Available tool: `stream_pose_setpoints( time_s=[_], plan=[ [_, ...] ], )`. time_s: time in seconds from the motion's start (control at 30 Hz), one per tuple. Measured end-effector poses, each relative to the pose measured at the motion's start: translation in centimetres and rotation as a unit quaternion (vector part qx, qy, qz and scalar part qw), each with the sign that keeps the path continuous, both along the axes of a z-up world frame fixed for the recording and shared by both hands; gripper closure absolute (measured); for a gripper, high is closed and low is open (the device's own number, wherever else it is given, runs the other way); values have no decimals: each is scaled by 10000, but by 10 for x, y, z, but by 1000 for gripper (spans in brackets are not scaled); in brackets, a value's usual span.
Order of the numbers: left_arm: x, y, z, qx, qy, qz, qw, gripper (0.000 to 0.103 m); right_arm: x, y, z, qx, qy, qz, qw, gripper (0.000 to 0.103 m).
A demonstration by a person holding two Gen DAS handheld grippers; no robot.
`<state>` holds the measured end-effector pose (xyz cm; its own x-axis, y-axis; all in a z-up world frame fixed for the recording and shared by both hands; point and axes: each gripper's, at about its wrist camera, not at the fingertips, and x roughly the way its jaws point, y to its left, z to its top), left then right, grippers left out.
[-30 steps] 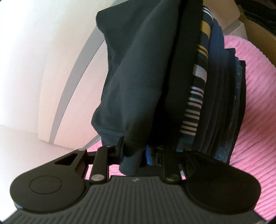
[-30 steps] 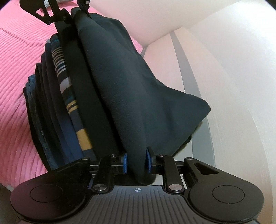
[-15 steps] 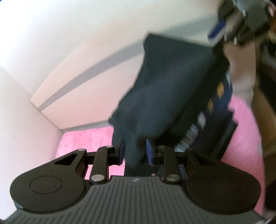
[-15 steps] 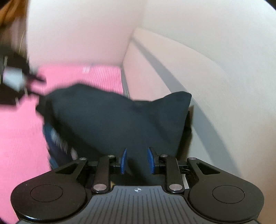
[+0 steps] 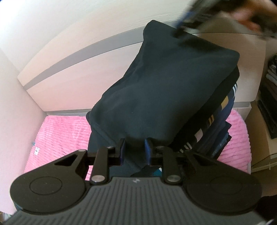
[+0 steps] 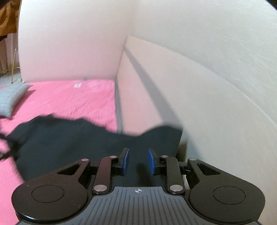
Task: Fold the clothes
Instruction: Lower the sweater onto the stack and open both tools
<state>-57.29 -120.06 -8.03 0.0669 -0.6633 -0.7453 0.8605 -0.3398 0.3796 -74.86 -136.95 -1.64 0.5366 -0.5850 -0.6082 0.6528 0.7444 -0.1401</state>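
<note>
A folded dark navy garment (image 5: 166, 90) lies on top of a stack of folded clothes (image 5: 218, 124), one of them striped, on a pink bedspread (image 5: 58, 135). My left gripper (image 5: 134, 150) is open, its blue pads on either side of the garment's near edge without squeezing it. My right gripper (image 6: 138, 161) is open above the same dark garment (image 6: 86, 138), which looks blurred. The right gripper also shows blurred at the top right of the left wrist view (image 5: 193, 15), just off the garment's far corner.
A pale headboard with a grey stripe (image 5: 83, 52) runs behind the bed, with walls beside it. A grey cushion (image 6: 10, 97) lies on the bedspread (image 6: 69, 102) at the far left. Shelving with dark items (image 5: 270, 103) stands right of the bed.
Both grippers let go of the dark garment and their jaws opened. The garment went from hanging upright to lying flat on the stack. The right gripper is drawing back.
</note>
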Motion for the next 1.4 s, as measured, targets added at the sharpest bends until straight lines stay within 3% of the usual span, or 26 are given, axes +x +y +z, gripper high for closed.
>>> stream_pose_setpoints(
  time_s=[0.17,0.33,0.4,0.43,0.5,0.63,0.8,0.9,1.07,1.1,1.13,1.17,1.27,1.4],
  plan=[
    [6,4,7,22,26,99,9999,84,9,-63,-46,958,35,-563,9938,79],
    [9,1,6,17,54,249,9997,84,15,-66,-46,984,117,-445,9941,78],
    [10,1,9,54,93,266,9996,84,12,-58,-38,960,-4,-490,9942,75],
    [10,1,11,53,114,278,9995,84,9,-50,-34,937,-106,-515,9942,56],
    [10,4,15,-24,159,340,9993,83,0,-25,-25,876,-388,-571,9938,33],
    [17,17,29,-328,430,679,9962,82,-17,22,-31,1233,-606,-476,9894,33],
    [24,24,26,-163,592,898,9941,82,-27,49,-59,1712,-503,-439,9830,33],
    [26,29,26,-130,701,1027,9922,80,-35,58,-44,1598,-728,-502,9832,33],
    [27,59,40,-238,1039,1338,9853,63,-57,100,-20,1374,-1001,-730,9827,29],
    [27,67,40,-219,1116,1404,9835,60,-62,112,-17,1370,-1045,-827,9816,19],
    [26,75,41,-200,1194,1469,9817,52,-65,125,-17,1359,-1078,-942,9803,10],
    [26,83,41,-183,1271,1536,9797,36,-68,138,-17,1358,-1091,-1044,9792,9],
    [24,109,42,-219,1489,1783,9724,10,-72,179,-16,1403,-983,-1287,9768,9],
    [28,146,43,-185,1913,2123,9581,1,-74,232,-2,1384,-774,-1651,9734,9]
  ],
)
